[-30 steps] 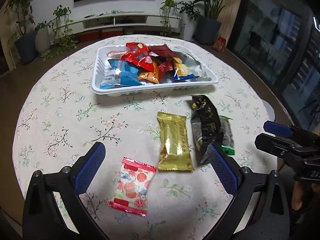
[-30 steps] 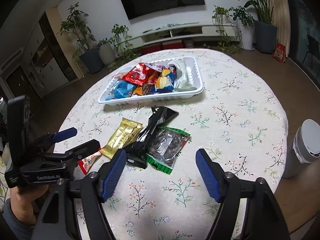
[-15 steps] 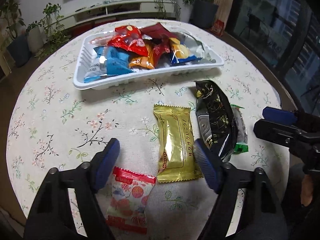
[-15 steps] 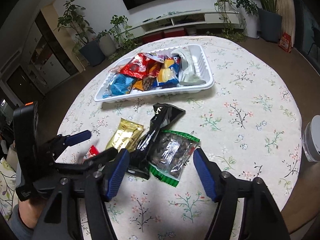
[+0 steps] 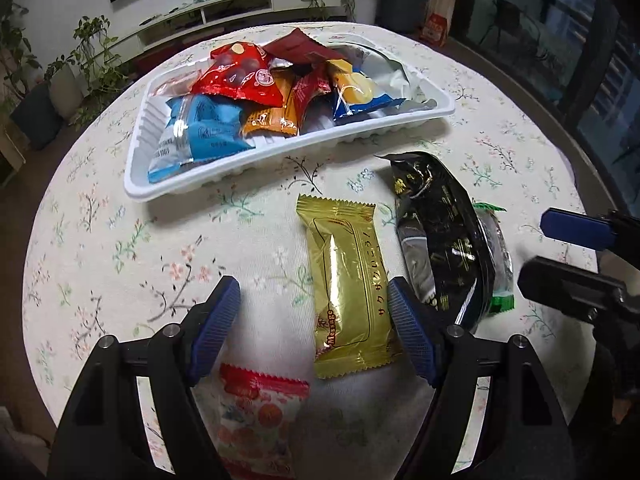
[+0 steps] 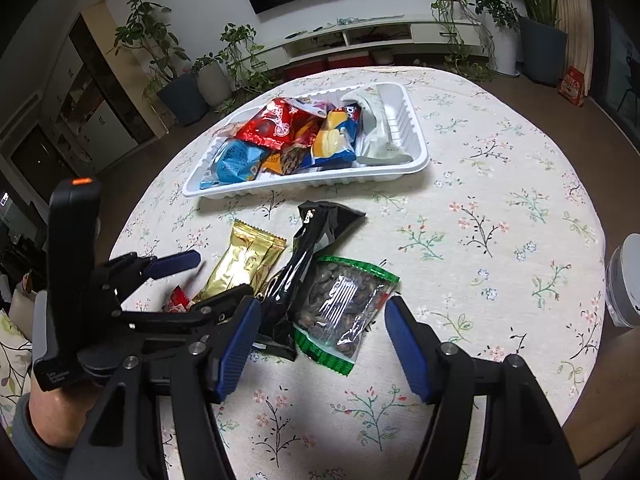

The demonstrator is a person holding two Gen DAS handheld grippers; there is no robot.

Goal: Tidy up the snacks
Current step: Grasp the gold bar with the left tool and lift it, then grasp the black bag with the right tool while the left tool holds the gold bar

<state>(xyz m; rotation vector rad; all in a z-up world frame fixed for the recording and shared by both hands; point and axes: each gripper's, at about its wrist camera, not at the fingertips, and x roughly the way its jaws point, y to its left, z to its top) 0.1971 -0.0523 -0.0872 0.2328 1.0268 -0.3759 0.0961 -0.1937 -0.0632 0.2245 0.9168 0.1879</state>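
The room is dim, and light falls from above onto the table. The gold wrapper and black bag shine with glare. Edges bend round and go dark. Far plants look soft.

Four loose packets, one tray.

Black left gripper and right gripper, ribbed blue pads, silver screws; sleeve seemingly grey-blue
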